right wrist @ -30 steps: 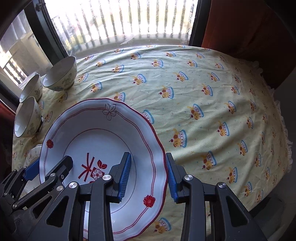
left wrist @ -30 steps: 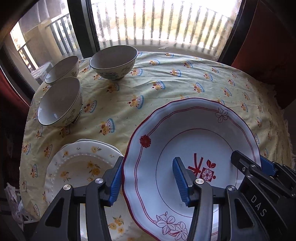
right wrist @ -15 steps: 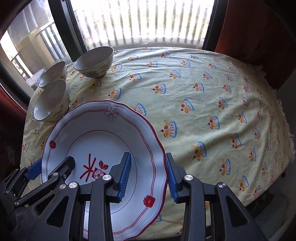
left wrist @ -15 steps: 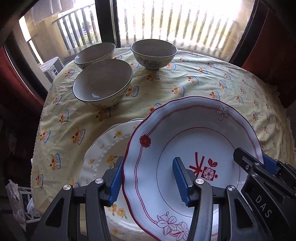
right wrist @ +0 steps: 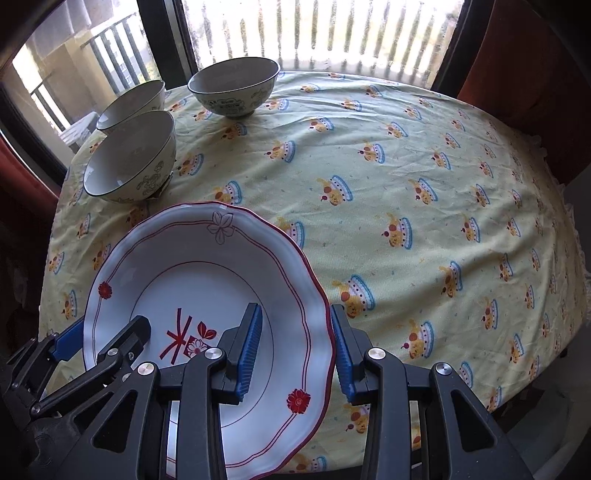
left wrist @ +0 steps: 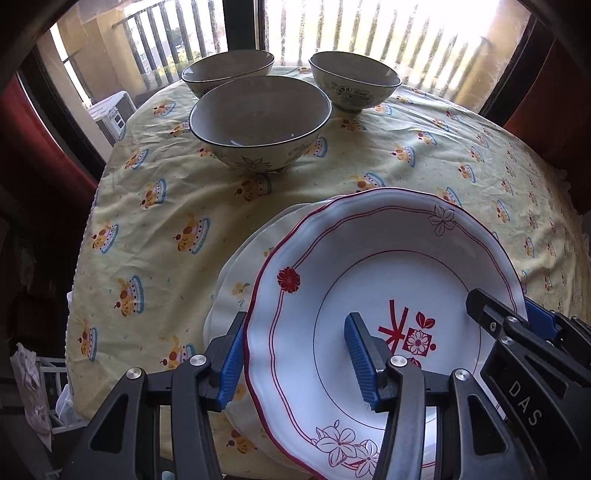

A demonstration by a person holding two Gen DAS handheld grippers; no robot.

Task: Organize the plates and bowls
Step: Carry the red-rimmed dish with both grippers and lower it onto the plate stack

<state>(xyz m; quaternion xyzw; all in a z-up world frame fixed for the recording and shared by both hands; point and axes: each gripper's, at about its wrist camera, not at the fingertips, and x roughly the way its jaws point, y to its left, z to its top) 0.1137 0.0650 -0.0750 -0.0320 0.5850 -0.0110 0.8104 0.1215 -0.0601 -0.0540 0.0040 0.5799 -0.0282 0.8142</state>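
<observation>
My left tongs (left wrist: 295,354) grip the left rim of the red-trimmed plate (left wrist: 388,295), one pad under the rim and one inside. My right tongs (right wrist: 295,350) clamp the opposite rim the same way. The plate hangs partly over the floral plates (left wrist: 236,288) stacked on the tabletop (right wrist: 406,184). Beyond stands the near bowl (left wrist: 258,122); behind it a second bowl (left wrist: 225,70), and a third bowl (left wrist: 354,79) beside the window (left wrist: 369,29).
</observation>
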